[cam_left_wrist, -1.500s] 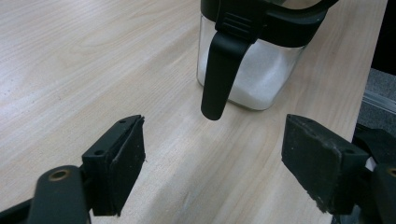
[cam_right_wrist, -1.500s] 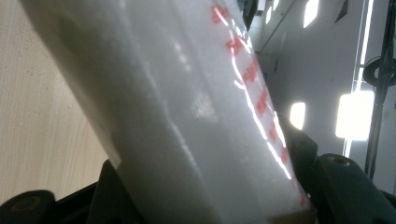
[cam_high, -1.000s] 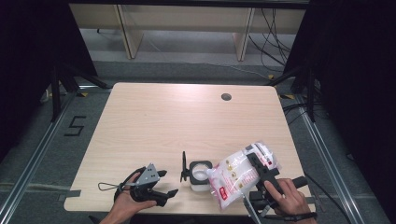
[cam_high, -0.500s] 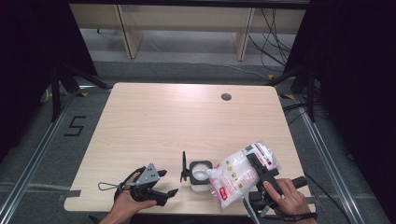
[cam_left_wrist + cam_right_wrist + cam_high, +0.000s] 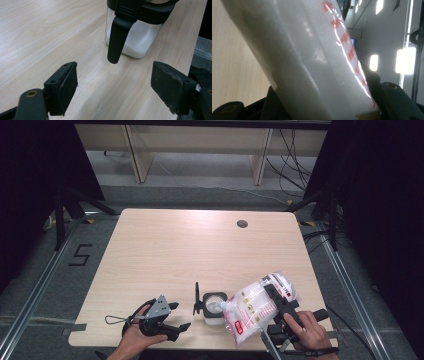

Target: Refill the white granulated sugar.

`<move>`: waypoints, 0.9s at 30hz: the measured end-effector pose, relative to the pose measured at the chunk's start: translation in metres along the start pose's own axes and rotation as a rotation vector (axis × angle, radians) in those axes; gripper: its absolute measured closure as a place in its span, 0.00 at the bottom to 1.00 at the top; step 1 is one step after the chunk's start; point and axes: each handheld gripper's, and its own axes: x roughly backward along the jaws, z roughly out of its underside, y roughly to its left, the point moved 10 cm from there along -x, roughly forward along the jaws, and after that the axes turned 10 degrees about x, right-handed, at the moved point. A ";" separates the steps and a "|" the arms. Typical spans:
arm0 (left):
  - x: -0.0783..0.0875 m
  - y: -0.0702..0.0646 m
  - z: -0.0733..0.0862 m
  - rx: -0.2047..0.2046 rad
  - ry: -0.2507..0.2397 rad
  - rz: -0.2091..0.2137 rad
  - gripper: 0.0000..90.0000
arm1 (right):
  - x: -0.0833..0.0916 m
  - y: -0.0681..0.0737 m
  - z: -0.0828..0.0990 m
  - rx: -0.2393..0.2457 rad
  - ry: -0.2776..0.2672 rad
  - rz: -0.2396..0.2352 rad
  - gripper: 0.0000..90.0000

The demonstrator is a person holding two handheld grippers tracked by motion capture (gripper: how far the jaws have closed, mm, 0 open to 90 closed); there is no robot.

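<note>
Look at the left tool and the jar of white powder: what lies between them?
Bare tabletop. In the left gripper view, the open left tool faces the jar; the jar's hanging black clasp stands out in front.

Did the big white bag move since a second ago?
No. The white bag sits in the same spot beside the jar, tilted over it, clamped in the right gripper, whose jaws have just been closing slightly on it.

A lab: bare table (image 5: 165,250) ringed by black curtains (image 5: 380,195), floor marked 5 (image 5: 80,255).

Bright tabletop, dark surroundings; blurred glare close-up.
</note>
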 end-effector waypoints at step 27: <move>0.000 0.000 0.000 0.018 0.003 -0.006 0.23 | 0.001 0.001 0.003 -0.041 -0.003 -0.013 0.56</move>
